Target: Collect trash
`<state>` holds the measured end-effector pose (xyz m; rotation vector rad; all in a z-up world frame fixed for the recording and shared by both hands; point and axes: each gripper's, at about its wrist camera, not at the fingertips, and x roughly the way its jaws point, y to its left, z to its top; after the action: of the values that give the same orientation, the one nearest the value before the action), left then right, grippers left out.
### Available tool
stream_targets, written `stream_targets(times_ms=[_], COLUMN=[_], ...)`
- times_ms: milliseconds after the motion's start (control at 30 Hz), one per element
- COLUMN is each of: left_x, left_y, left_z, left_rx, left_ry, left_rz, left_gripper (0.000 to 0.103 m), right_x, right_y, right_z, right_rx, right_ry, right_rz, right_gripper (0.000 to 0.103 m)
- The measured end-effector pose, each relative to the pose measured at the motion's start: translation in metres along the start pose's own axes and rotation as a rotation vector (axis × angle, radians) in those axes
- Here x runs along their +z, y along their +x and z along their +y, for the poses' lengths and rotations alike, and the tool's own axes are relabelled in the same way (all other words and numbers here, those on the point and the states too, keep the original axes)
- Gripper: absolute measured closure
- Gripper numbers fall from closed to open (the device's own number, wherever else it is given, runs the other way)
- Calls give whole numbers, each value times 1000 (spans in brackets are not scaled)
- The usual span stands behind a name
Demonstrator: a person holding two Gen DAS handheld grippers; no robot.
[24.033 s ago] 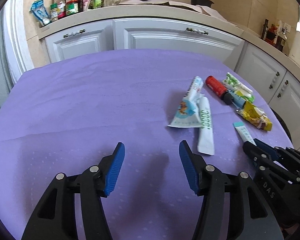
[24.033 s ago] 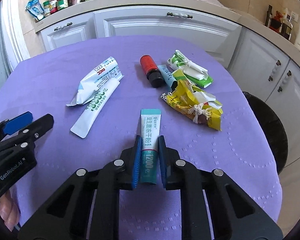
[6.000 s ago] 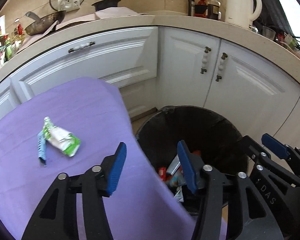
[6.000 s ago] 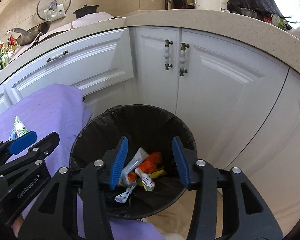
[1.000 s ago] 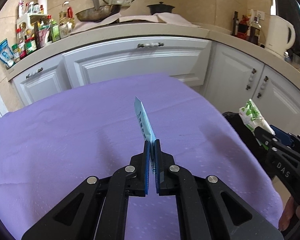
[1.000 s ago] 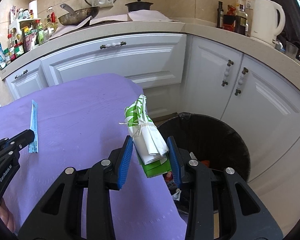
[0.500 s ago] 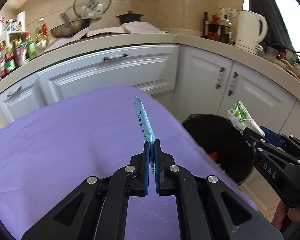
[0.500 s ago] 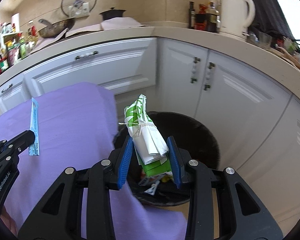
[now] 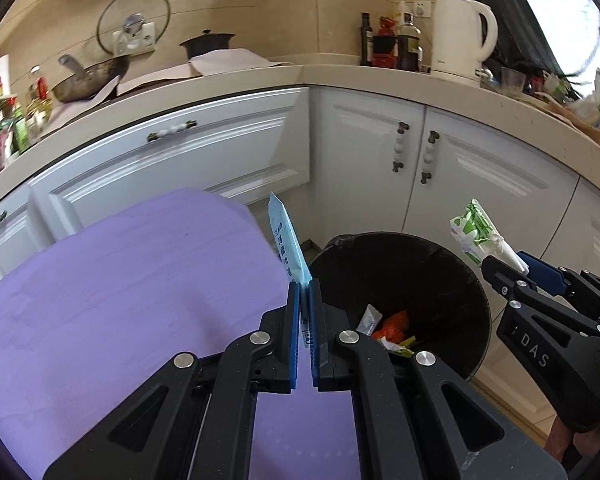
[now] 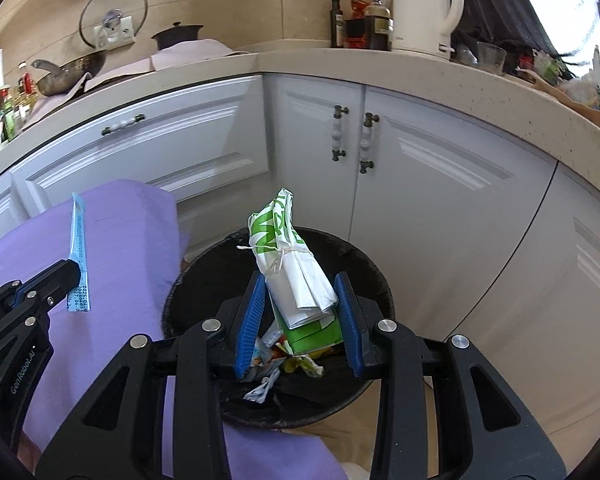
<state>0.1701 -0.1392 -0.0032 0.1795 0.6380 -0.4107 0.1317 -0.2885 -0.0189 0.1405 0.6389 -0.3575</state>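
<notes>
— Two tools marked: "DAS" on right gripper point(image 9: 512, 264), "GenRobot.AI" on left gripper point(image 10: 70, 276). Digits on sachet point(image 9: 290, 248), too small to read.
— Grips?
— Left: jaws nearly together, pinching blue sachet upright, over purple cloth point(image 9: 120, 300) edge beside bin point(image 9: 464, 280). Right: jaws partly apart, clamped on green-white bundle point(image 10: 296, 276), tied with string, above bin. Wrappers inside bin.
</notes>
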Motion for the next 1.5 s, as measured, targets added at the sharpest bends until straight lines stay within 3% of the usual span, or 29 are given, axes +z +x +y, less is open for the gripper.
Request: stream_targets(times_ms=[233, 267, 400, 633, 1100, 1500], left_x=[9, 10, 11, 9, 0, -16], left_y=[21, 24, 31, 27, -21, -70], left_z=[-21, -24, -22, -18, -4, 13], left_rx=[-26, -19, -17, 3, 33, 64], left_ry=[45, 50, 15, 2, -22, -48], left_rz=[-5, -5, 11, 9, -23, -55], left_gripper=[96, 92, 67, 58, 29, 22], right_x=[4, 4, 4, 2, 0, -15], right_y=[22, 24, 24, 15, -35, -82], right_z=[-11, -12, -16, -19, -7, 2], right_rx=[-25, -35, -48, -58, -49, -49], right_ry=[30, 36, 40, 50, 33, 10], right_rz=[12, 10, 1, -8, -51, -88], right_gripper=[63, 54, 53, 51, 36, 26])
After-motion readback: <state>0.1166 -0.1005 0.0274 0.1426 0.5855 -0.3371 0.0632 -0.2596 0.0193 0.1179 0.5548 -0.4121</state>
